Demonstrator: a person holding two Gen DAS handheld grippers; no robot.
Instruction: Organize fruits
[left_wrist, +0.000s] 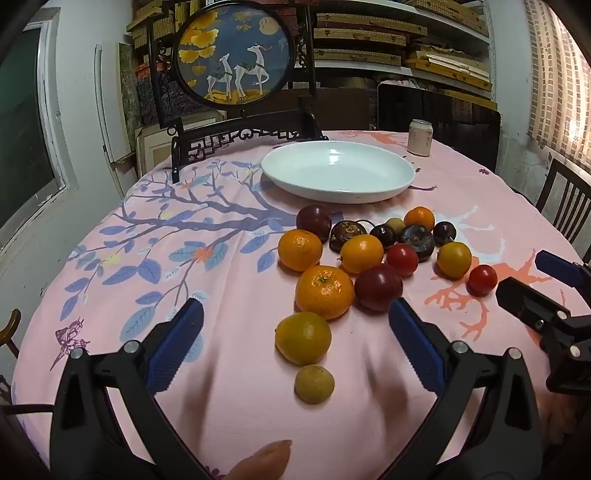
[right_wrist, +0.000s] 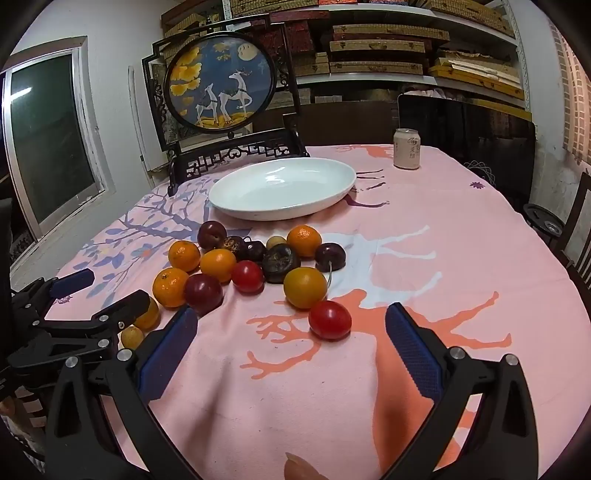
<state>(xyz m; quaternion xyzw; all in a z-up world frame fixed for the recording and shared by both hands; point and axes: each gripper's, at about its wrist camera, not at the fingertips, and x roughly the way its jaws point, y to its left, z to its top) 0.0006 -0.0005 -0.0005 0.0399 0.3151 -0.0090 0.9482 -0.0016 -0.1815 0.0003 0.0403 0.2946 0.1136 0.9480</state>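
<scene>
A cluster of fruits lies on the pink tablecloth: oranges (left_wrist: 324, 291), dark red plums (left_wrist: 378, 287), red tomatoes (left_wrist: 482, 279), dark mangosteens (left_wrist: 416, 237) and small yellow fruits (left_wrist: 314, 383). An empty white oval plate (left_wrist: 338, 170) stands behind them. My left gripper (left_wrist: 295, 332) is open, its jaws either side of a yellow-orange fruit (left_wrist: 303, 337). My right gripper (right_wrist: 291, 332) is open and empty, with a red tomato (right_wrist: 329, 319) between its fingertips. Each gripper shows in the other's view: the right one (left_wrist: 546, 280), the left one (right_wrist: 99, 291).
A drink can (left_wrist: 420, 137) stands at the back right of the table. A dark wooden stand with a round deer picture (left_wrist: 233, 51) stands at the back left, by the plate (right_wrist: 282, 187). Chairs and shelves surround the table.
</scene>
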